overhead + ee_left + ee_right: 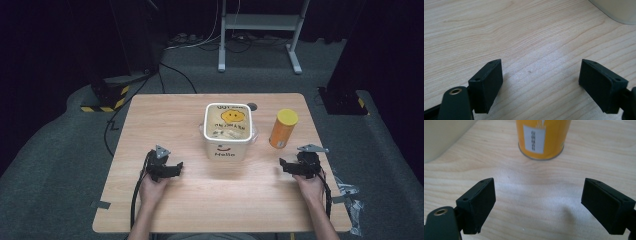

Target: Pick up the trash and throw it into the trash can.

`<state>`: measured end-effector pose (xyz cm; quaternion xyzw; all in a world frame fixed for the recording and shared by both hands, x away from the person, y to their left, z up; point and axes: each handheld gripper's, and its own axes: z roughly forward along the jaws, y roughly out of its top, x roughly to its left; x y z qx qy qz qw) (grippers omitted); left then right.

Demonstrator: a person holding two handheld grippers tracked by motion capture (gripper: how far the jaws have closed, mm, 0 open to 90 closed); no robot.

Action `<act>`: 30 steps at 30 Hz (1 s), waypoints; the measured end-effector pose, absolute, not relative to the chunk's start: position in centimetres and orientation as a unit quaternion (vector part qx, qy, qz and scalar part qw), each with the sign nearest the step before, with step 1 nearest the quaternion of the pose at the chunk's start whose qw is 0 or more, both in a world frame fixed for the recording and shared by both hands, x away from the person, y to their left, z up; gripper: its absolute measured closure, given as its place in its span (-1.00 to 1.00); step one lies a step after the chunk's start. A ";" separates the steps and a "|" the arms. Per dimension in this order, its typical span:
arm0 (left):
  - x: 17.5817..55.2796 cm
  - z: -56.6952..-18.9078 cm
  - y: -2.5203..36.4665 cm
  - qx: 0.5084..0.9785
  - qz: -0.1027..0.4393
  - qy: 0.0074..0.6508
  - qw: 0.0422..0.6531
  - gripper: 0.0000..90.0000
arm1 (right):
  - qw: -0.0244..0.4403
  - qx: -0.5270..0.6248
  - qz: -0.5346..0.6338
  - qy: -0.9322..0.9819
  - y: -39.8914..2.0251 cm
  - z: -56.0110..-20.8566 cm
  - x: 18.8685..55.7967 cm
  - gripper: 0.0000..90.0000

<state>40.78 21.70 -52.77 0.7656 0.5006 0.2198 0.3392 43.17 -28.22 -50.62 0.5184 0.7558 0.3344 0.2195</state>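
Note:
A white square tub (227, 132) with a smiley face and "Hello" stands at the table's middle, its top showing a yellow smiley lid. An orange-yellow can (283, 128) stands upright to its right. My left gripper (172, 169) rests on the wood in front and to the left of the tub. It is open, and bare table lies between its jaws (540, 82). My right gripper (290, 166) sits in front of the can, open, with nothing between its jaws (537, 203). The can (542, 138) stands straight ahead of it, the tub's corner (441, 137) at its left.
The wooden table (165, 120) ends close behind the tub. Black cables (134, 192) trail from the grippers along the forearms. A small dark round thing (252, 106) lies behind the tub. Tape bits (350, 192) stick at the table's right edge.

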 end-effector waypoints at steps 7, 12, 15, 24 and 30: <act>40.8 -52.8 21.7 0.765 0.219 0.502 0.339 -0.56 | 0.221 0.516 0.363 0.744 -28.1 -49.1 43.8 -0.74; 40.8 -52.8 21.7 0.765 0.219 0.502 0.339 -0.56 | 0.221 0.517 0.379 0.735 -28.0 -48.1 44.2 -0.75; 40.8 -52.8 21.7 0.765 0.219 0.502 0.339 -0.56 | 0.228 0.514 0.389 0.730 -28.0 -47.6 44.6 -0.75; 40.8 -52.8 21.7 0.765 0.219 0.502 0.339 -0.56 | 0.222 0.513 0.396 0.729 -27.7 -46.1 46.1 -0.75; 40.8 -52.8 21.7 0.764 0.219 0.502 0.340 -0.56 | 0.230 0.511 0.395 0.728 -27.3 -45.5 47.0 -0.76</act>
